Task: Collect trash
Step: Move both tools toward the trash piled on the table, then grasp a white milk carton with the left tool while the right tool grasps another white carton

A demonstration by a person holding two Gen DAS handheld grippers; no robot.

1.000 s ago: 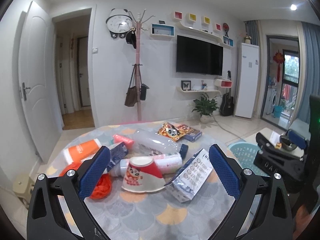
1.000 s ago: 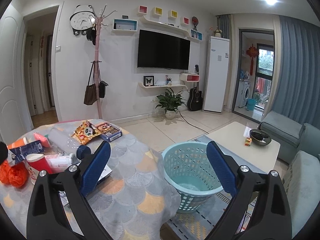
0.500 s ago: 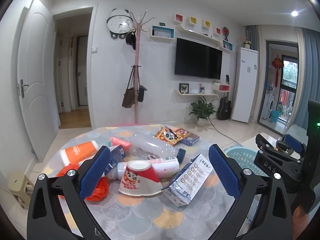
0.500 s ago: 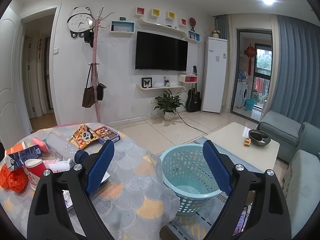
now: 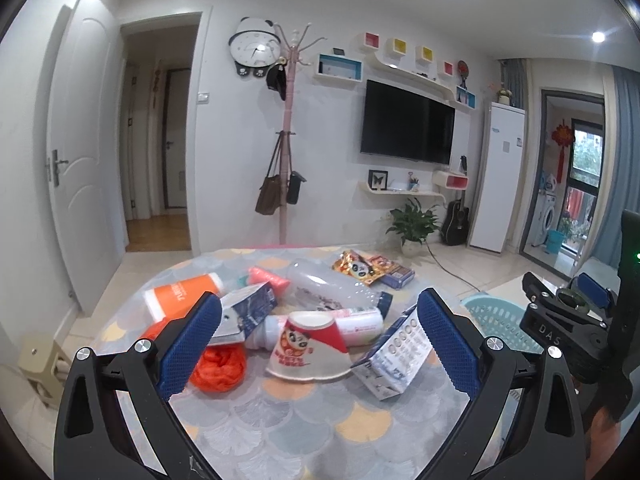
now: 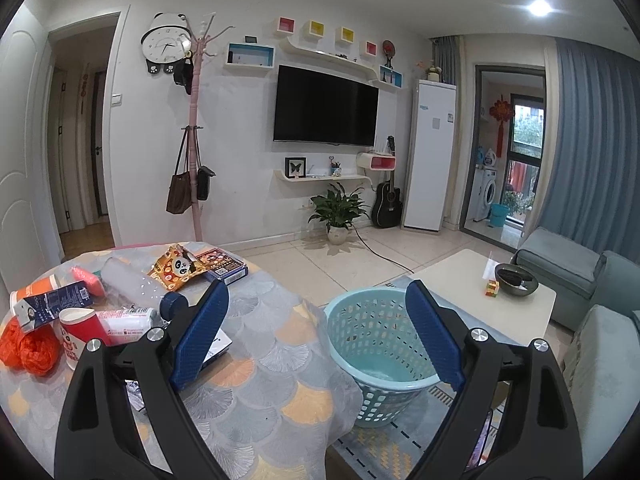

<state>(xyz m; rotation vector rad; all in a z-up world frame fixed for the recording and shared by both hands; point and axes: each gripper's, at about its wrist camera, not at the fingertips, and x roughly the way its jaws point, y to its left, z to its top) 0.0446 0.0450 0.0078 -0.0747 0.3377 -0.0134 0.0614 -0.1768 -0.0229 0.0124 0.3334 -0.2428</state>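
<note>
A heap of trash lies on the round table [image 5: 304, 432]: a red-and-white paper cup [image 5: 308, 344] on its side, a white carton [image 5: 396, 356], a crumpled orange bag [image 5: 218, 364], a clear plastic bottle [image 5: 328, 292], an orange tube [image 5: 180, 294] and a snack bag [image 5: 354, 268]. My left gripper [image 5: 319, 306] hovers open just short of the heap, the cup framed between its fingers. My right gripper [image 6: 317, 296] is open and empty over the table's right edge, facing the teal basket [image 6: 376, 344] on the floor. In the left wrist view the right gripper [image 5: 568, 312] shows at far right.
A blue box [image 6: 224, 266] lies at the table's far side. Beyond the basket stand a white coffee table [image 6: 480, 292] with a dark bowl [image 6: 516, 278] and a grey-blue sofa [image 6: 568, 268]. A pink coat rack [image 5: 286, 140] stands by the wall.
The left gripper has shifted sideways, so the heap sits a little further right between its fingers. The right gripper's jaws have narrowed slightly and stay open.
</note>
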